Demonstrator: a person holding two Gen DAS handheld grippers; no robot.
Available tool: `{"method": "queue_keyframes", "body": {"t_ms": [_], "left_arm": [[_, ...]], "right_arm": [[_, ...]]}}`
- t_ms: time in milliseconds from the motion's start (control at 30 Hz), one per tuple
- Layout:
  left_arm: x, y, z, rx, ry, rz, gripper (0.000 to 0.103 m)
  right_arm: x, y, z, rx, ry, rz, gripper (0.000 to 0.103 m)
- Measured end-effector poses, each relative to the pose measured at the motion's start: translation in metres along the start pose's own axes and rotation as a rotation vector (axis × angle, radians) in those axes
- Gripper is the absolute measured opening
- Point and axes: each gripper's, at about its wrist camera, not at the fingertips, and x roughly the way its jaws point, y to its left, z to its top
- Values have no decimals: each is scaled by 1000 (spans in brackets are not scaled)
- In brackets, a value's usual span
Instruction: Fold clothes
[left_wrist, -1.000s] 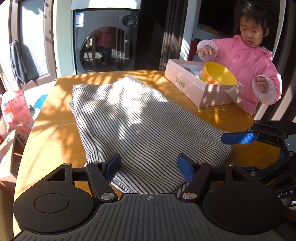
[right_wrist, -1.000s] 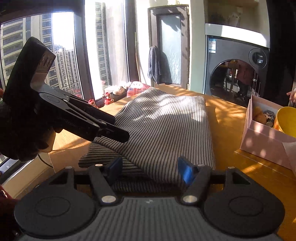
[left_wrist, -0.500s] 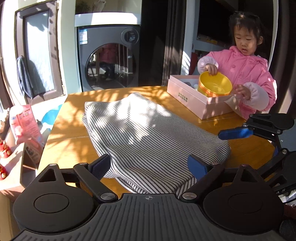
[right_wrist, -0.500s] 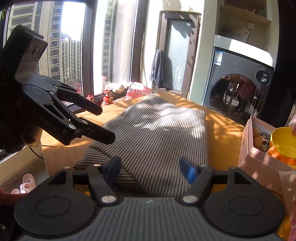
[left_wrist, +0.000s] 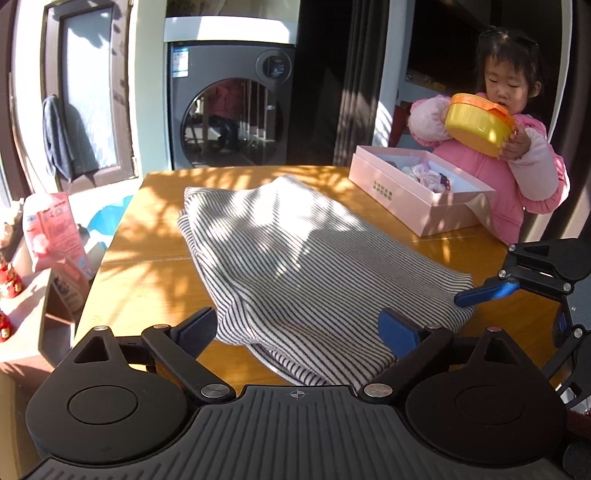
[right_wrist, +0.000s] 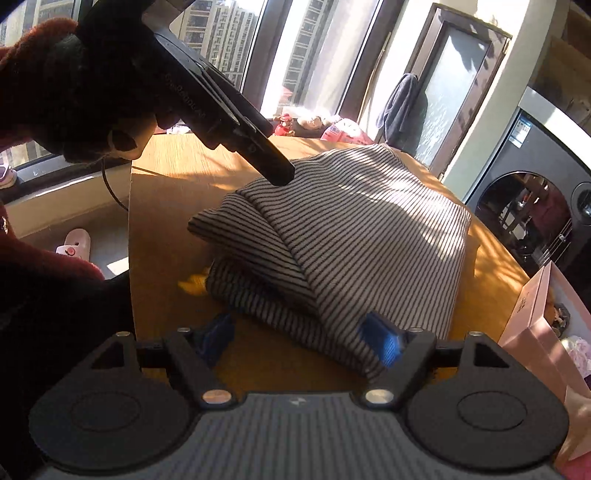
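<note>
Left gripper (left_wrist: 297, 328) spread, striped garment (left_wrist: 310, 266) underlayers hidden, right gripper (right_wrist: 299, 338) blurred

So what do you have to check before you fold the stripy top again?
1. Left hand-held gripper open and empty: ok.
2. Right hand-held gripper open and empty: ok.
3. Striped top lies folded on the table, none hanging off: ok.
4. Bottom layer sticks out unevenly at the near corner: not ok.
5. Pink box is apart from the top: ok.
6. Anything trapped under the cloth: cannot tell.
</note>
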Motion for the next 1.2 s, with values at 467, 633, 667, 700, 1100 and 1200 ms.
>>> {"method": "queue_keyframes", "body": {"t_ms": [467,633,667,700,1100,1200], "left_arm": [[-25,-21,-16,252,1,-48,103],[-9,-47,-30,407,30,-50,103],[-5,-52,-31,426,32,-50,103],[2,-56,-32,437,33,-42,103],[24,-68,-9,379,-23,168,103],[24,-65,-8,353,-17,155,103]], "right_arm": [[23,-76,-2,603,-54,182,73],[24,-89,-7,710,-56,228,73],[24,-91,-9,748,-60,244,73],[24,-94,-10,772,-63,253,73],[12,-13,2,105,-52,-141,75],[8,10,6,-83,-47,-247,75]]}}
